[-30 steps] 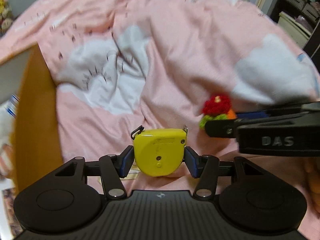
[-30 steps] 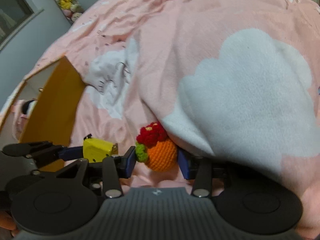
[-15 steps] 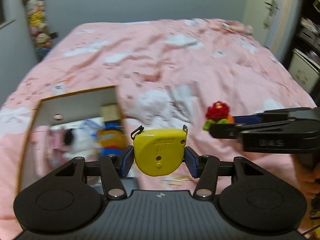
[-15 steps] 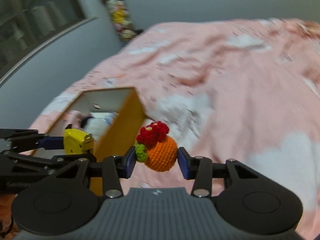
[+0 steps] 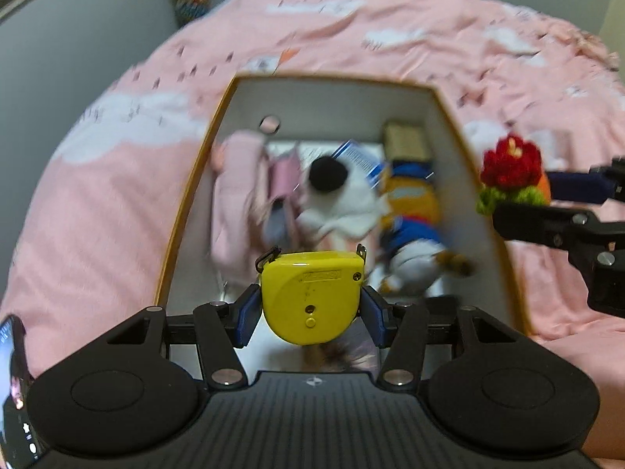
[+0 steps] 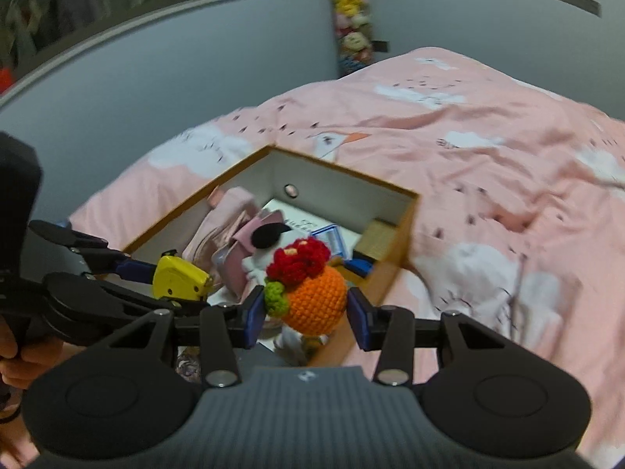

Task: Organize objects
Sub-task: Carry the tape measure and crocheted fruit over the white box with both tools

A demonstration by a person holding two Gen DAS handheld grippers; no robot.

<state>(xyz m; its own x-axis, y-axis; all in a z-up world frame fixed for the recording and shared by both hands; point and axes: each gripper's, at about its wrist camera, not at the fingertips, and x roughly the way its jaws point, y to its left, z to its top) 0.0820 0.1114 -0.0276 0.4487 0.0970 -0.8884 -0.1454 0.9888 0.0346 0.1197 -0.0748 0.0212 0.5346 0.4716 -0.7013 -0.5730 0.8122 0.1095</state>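
My left gripper (image 5: 310,308) is shut on a yellow tape measure (image 5: 310,297) and holds it above the near end of an open yellow-edged box (image 5: 332,80) on the bed. The tape measure also shows in the right wrist view (image 6: 177,279). My right gripper (image 6: 306,312) is shut on an orange crochet ball with a red flower and green leaf (image 6: 312,293), held above the box's (image 6: 343,174) near right corner. In the left wrist view the crochet toy (image 5: 509,174) hangs just outside the box's right wall.
The box holds a pink cloth (image 5: 234,187), a black and white plush (image 5: 336,191), an orange and blue plush (image 5: 414,211) and a small wooden block (image 5: 406,140). A pink cloud-print duvet (image 6: 488,156) covers the bed. Grey walls and a column of plush toys (image 6: 351,19) stand behind.
Both grippers rose from the duvet and swung left toward the box, carrying their objects. The left gripper now hangs over the box's inside; the right one is at its corner.
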